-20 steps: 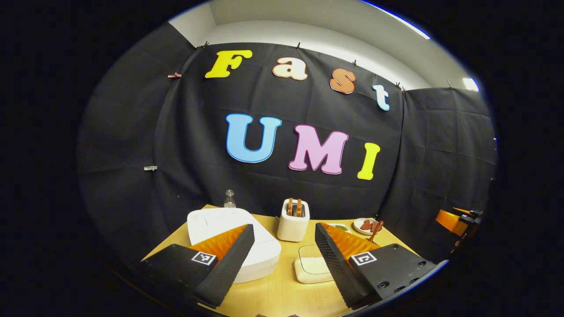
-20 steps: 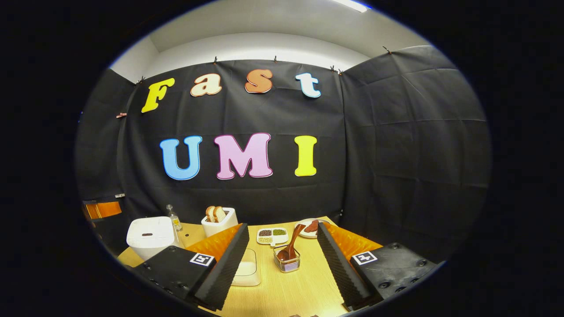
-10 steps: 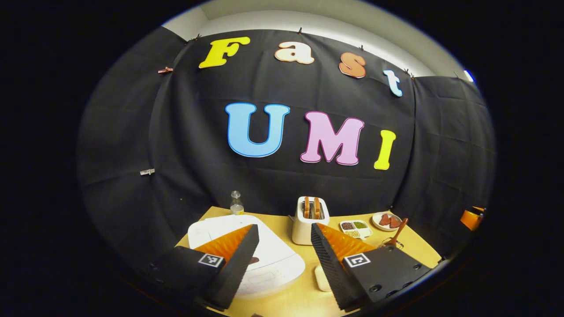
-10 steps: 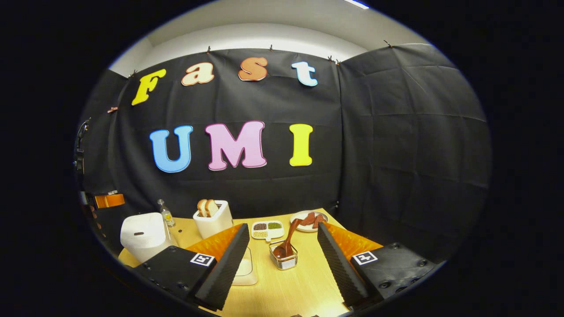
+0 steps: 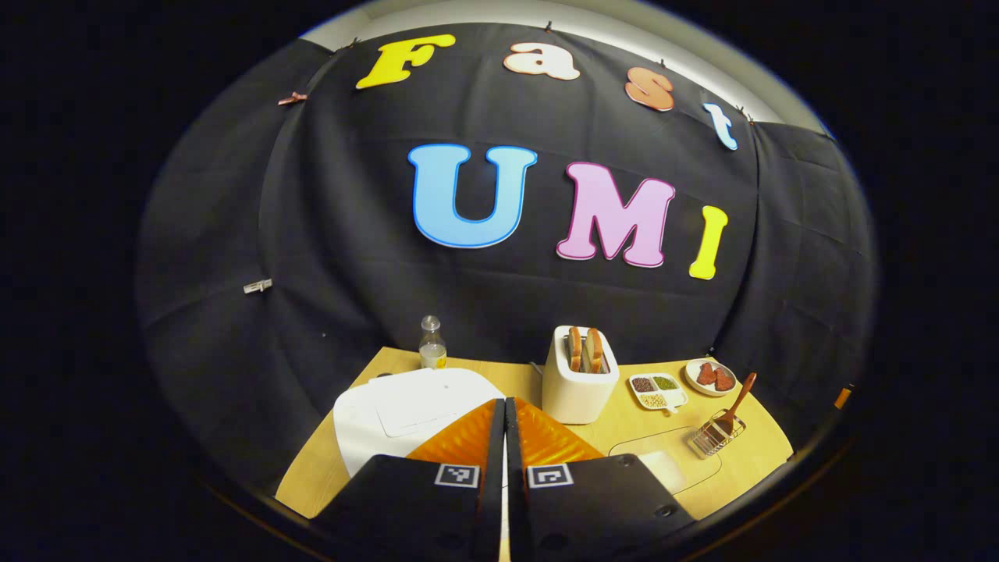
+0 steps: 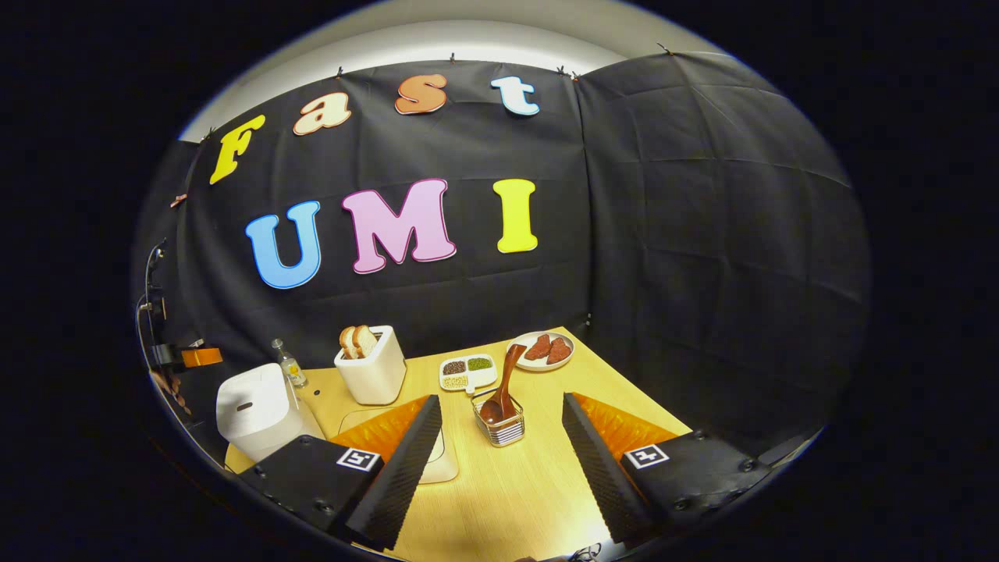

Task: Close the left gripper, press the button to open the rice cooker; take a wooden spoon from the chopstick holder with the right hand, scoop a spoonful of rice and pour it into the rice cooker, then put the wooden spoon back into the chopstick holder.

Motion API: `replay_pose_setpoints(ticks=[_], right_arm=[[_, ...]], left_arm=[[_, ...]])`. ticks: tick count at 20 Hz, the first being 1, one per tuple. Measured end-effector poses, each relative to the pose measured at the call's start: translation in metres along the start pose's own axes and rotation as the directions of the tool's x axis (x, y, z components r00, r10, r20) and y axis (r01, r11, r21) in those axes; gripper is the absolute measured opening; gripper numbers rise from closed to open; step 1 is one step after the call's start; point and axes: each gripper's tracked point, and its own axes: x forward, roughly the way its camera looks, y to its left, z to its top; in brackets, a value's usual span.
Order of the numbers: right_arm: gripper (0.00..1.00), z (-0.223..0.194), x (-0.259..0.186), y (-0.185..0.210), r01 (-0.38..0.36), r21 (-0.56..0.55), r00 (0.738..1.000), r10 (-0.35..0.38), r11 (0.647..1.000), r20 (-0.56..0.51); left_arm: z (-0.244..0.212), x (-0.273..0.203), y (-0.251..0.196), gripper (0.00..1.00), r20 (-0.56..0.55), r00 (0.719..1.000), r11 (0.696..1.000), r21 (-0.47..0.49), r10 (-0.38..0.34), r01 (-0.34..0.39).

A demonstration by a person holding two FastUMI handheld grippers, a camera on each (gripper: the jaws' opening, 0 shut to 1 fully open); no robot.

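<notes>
Left gripper [image 5: 504, 406]: fingers pressed together with nothing between them, held above the desk [image 5: 616, 429]. The white rice cooker [image 5: 406, 406] sits just behind and to the left of the fingertips, lid down. Whether the tips touch it cannot be told.

Right gripper [image 6: 499, 437]: fingers spread wide, holding nothing. The chopstick holder [image 6: 499, 425], a wire basket, stands on the desk between the two fingers and slightly beyond them, apart from both. The wooden spoon [image 6: 503, 382] stands in it, bowl down, handle leaning up and to the right.

In the right gripper view, the rice cooker [image 6: 254, 406] is at the far left of the desk [image 6: 531, 484], well apart from that gripper.

Containers: a white toaster [image 6: 371, 367] holds two bread slices upright. A divided dish [image 6: 467, 372] carries dark, green and pale grains in separate compartments. A round plate [image 6: 540, 350] holds reddish pieces. A small bottle [image 6: 287, 363] stands behind the rice cooker. A shallow white tray [image 6: 445, 460] lies partly behind the right gripper's left finger; its contents cannot be made out.
</notes>
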Motion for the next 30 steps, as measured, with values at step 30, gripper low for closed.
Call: replay_pose_setpoints(ticks=[30], right_arm=[[0.97, -0.025, 0.012, -0.036, -0.017, 0.031, 0.996, 0.020, 0.999, -0.092]], left_arm=[[-0.036, 0.011, 0.022, 0.08, -0.048, 0.981, 0.982, 0.009, 0.186, -0.186]])
